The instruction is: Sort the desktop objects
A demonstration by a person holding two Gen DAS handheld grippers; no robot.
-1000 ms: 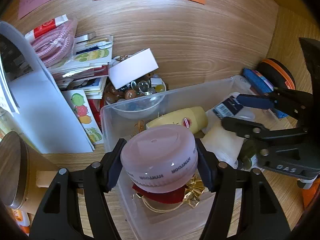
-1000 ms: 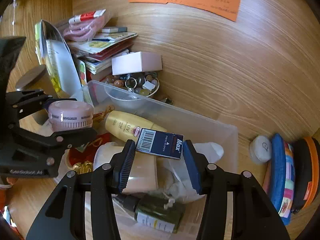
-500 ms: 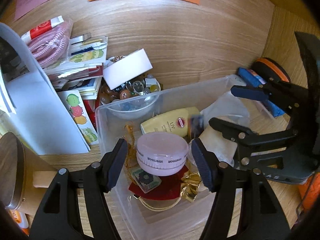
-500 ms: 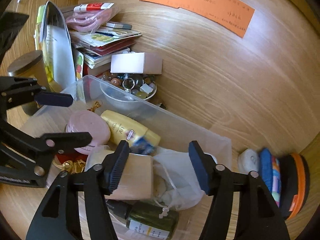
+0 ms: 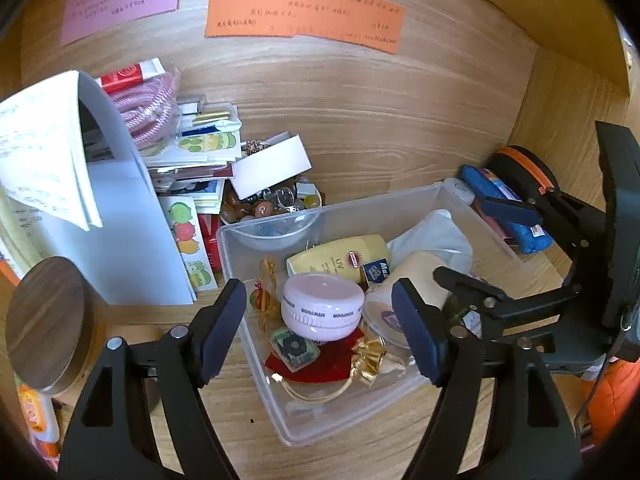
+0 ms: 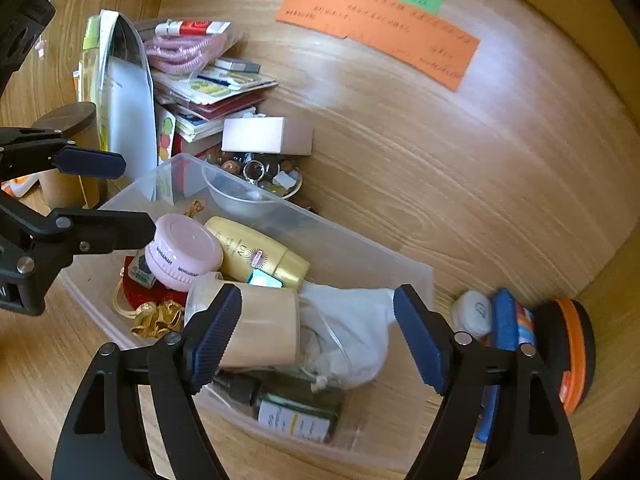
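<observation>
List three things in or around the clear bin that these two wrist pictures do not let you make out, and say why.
- Writing on the orange note: too small in both views.
- Small blue box: left view, mostly hidden behind the beige jar; right view, blurred.
- Dark green bottle: right view, label smeared; left view, hidden behind the right gripper.

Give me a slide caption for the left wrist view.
Open left gripper above a pink jar lying in the cluttered clear bin.

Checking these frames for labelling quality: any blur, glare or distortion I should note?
Left wrist view: sharp, strong fisheye bending, dark corners. Right wrist view: motion blur on the dark bottle and clear bin front wall, window glare across the wooden desk.
</observation>
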